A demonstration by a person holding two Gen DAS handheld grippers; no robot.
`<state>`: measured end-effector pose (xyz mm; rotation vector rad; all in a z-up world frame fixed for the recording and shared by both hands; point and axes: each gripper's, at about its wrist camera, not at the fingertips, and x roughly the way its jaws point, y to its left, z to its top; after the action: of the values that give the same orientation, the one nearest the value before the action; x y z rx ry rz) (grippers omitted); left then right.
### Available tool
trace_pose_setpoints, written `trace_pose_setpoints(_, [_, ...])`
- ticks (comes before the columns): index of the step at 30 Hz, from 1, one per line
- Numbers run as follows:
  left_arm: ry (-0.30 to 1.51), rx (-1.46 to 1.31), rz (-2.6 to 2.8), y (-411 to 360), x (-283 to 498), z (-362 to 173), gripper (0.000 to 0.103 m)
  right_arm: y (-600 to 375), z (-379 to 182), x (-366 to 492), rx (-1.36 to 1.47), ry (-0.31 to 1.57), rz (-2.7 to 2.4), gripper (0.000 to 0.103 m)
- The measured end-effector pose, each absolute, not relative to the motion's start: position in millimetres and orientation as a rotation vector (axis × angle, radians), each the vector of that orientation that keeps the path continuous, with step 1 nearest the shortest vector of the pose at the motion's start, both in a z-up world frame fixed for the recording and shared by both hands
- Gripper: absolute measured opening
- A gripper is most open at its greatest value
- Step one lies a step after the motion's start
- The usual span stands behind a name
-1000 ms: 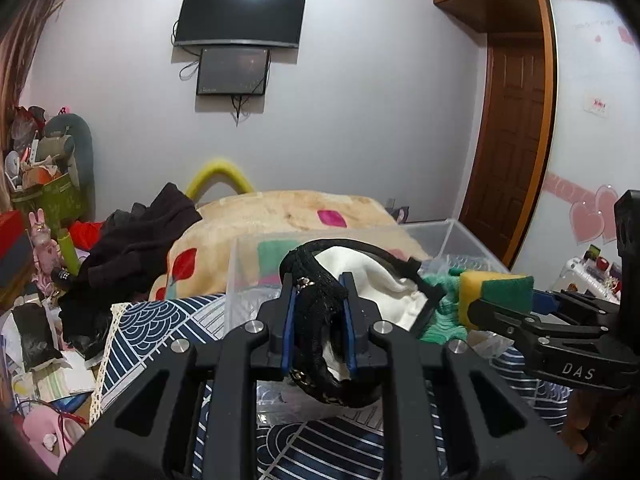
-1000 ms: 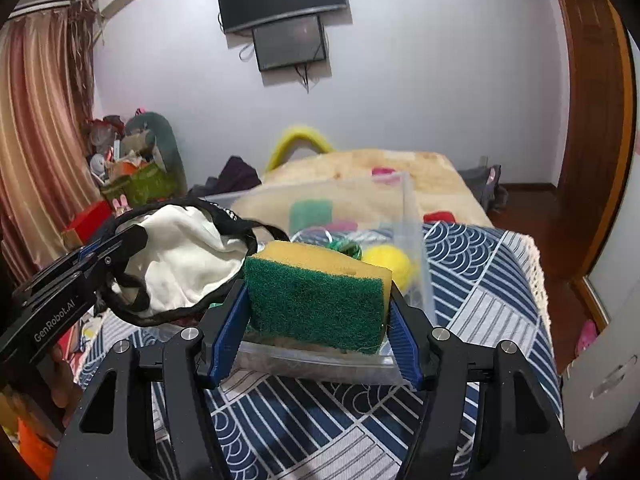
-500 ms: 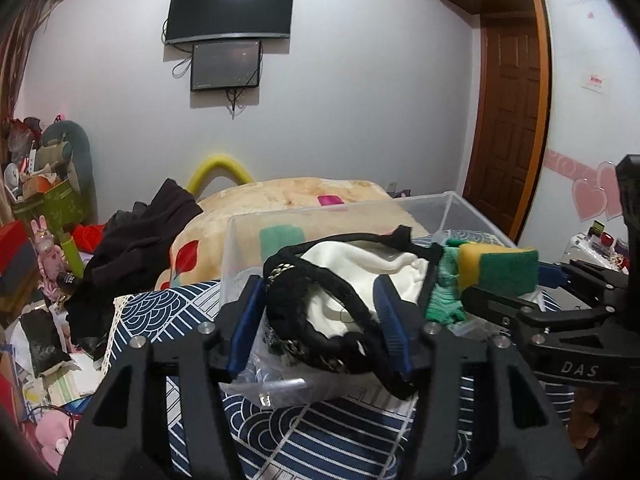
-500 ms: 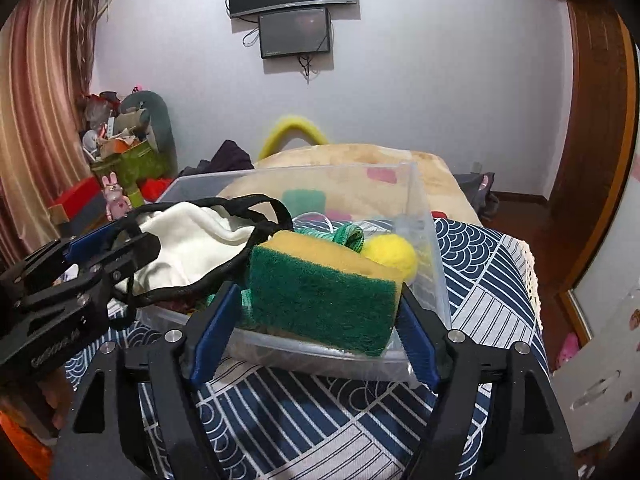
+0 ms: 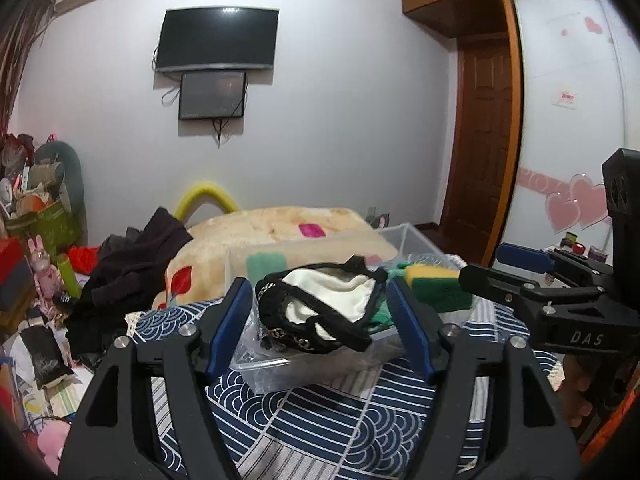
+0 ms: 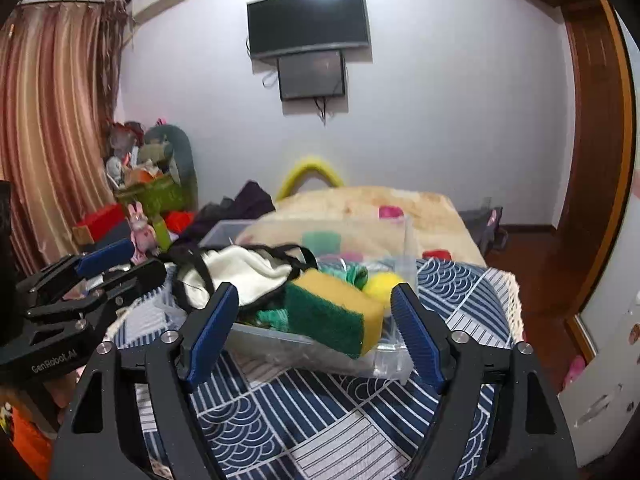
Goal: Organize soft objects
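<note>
one sponge (image 6: pixel 334 314), green and yellow, is lying tilted on the near edge of one clear bin (image 6: pixel 394 354), between the right gripper (image 6: pixel 316 332)'s released jaws and touching neither. one black-trimmed white garment (image 5: pixel 326 306) is resting on the bin's contents, sitting between the left gripper (image 5: pixel 320 328)'s spread jaws, free of both. one yellow ball (image 6: pixel 383 285) is sitting behind the sponge. the bin is standing on a blue patterned cloth (image 6: pixel 320 412).
</note>
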<state>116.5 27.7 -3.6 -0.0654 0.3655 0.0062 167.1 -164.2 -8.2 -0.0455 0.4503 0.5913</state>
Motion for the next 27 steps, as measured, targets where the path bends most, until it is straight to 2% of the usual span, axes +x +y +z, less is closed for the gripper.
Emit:
trace_pose_setpoints(5, [0.304, -0.053, 0.016, 20, 92, 9, 0.093, -173, 6, 147, -0.034, 0.371, 0.595, 0.082])
trace_pose_setpoints(8, [0.273, -0.06, 0.016, 19, 80, 15, 0.1, -177, 13, 137, -0.032, 0.327, 0.588, 0.084])
trace_pose_setpoints(10, [0.26, -0.063, 0.015, 19, 74, 18, 0.102, -180, 16, 130, -0.029, 0.303, 0.587, 0.092])
trace_pose_setpoints(13, [0.245, -0.073, 0.014, 20, 67, 22, 0.103, -182, 18, 120, -0.022, 0.258, 0.565, 0.103])
trace_pose_setpoints(27, [0.216, -0.069, 0.033, 19, 51, 22, 0.103, -180, 15, 108, -0.03, 0.228, 0.555, 0.103])
